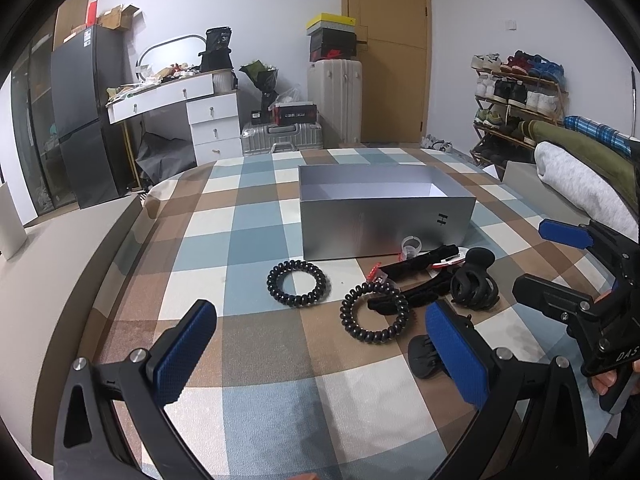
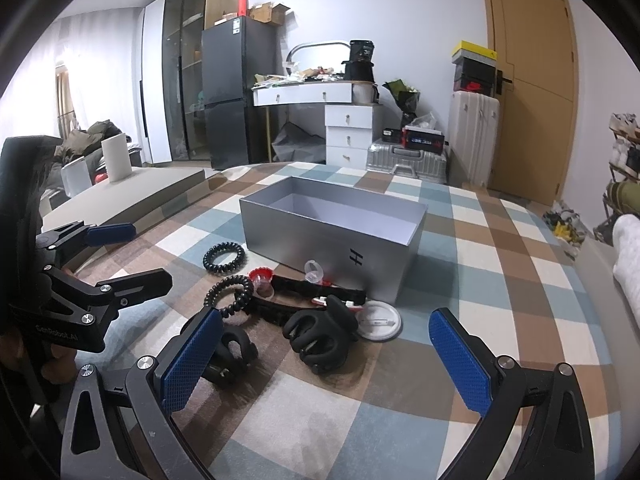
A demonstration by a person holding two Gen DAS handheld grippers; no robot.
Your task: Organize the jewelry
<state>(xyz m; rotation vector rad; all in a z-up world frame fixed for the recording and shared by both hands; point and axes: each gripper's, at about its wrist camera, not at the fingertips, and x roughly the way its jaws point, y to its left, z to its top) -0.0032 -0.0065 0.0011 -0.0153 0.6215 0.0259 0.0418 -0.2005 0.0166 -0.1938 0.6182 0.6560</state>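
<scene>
An open silver box point(image 1: 380, 224) point(image 2: 332, 240) stands on the checkered cloth. In front of it lie two black spiral hair ties point(image 1: 298, 283) point(image 1: 374, 316), a large black claw clip point(image 2: 320, 338) point(image 1: 474, 286), a small black clip point(image 2: 234, 354) point(image 1: 424, 356), a black band point(image 2: 320, 290), a clear ring point(image 2: 314, 270) and a white round badge point(image 2: 378, 326). My left gripper point(image 1: 320, 356) is open and empty, near the spiral ties. My right gripper point(image 2: 324, 364) is open and empty, with the large claw clip between its fingers' line.
The checkered cloth point(image 1: 256, 240) covers the table. Folded clothes point(image 1: 576, 184) lie at the right edge. A grey bench point(image 2: 132, 196) with a white roll stands to the left. Dresser, fridge and suitcases stand behind.
</scene>
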